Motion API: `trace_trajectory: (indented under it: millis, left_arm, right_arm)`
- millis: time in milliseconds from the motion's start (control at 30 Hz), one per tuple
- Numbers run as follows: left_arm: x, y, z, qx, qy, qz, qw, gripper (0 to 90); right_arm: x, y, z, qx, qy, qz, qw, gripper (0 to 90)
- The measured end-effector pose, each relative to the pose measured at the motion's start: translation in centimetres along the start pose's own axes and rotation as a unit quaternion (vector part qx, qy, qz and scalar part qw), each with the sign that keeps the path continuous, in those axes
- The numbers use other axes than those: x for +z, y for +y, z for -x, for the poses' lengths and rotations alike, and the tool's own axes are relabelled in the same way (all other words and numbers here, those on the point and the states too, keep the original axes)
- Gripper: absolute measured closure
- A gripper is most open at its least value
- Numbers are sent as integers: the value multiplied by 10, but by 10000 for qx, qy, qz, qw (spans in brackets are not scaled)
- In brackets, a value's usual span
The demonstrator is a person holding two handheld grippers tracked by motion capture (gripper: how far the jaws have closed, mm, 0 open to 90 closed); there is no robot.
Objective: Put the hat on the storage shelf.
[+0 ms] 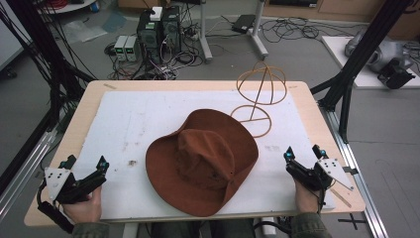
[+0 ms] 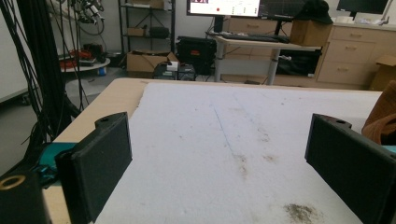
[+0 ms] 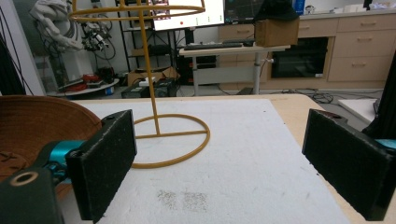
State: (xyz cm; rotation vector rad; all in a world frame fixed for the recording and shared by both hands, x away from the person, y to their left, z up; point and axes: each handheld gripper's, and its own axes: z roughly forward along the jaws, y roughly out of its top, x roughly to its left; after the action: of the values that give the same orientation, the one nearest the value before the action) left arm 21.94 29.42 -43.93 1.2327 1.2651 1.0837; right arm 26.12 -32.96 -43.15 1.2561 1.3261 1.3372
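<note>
I have two handheld tongs at the near edge of the table, one in each hand. My left black two-jaw tong (image 1: 85, 167) rests at the near left corner, its jaws standing wide apart with nothing between them. My right black two-jaw tong (image 1: 303, 152) sits at the near right edge, jaws likewise apart and empty.

One floppy brown felt hat with a wide brim (image 1: 203, 158) lies between the two tongs, crown up, on a white foam sheet (image 1: 129, 124) that covers most of the pale wooden table (image 1: 86, 101). The hat is nearer to the right tong than to the left and touches neither. Its near brim reaches the front edge of the sheet.

One yellow wire hat stand with a round base and a domed cage top (image 1: 258, 96) stands beyond the right tong and just behind the hat, whose far brim overlaps the base ring. Nothing lies between either tong and the hat.

In the left gripper view the hat (image 2: 380, 119) is cut off at the right edge behind the jaw. In the right gripper view the hat (image 3: 37, 123) shows as a brim at the left, partly hidden by the jaw, and the top of the stand (image 3: 154, 112) is cut off.

The sheet carries a few faint dark smudges. Beyond the table, cables and computer boxes on the floor are too cluttered to count.
</note>
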Motion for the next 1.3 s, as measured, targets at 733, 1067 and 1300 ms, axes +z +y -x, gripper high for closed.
trace_trajectory:
  millis: [733, 1067, 1300]
  left_arm:
    - [2, 6, 7, 15, -435, 56, 9990, 76]
    - [10, 26, 20, 282, -992, 23, 9947, 76]
    - [20, 34, 32, 439, -1429, -244, 9885, 76]
  right_arm:
    - [1, -1, 2, 57, 12, -34, 10000, 93]
    - [0, 0, 7, 186, -71, -48, 9998, 92]
    - [1, -1, 5, 118, -41, -62, 9999, 92]
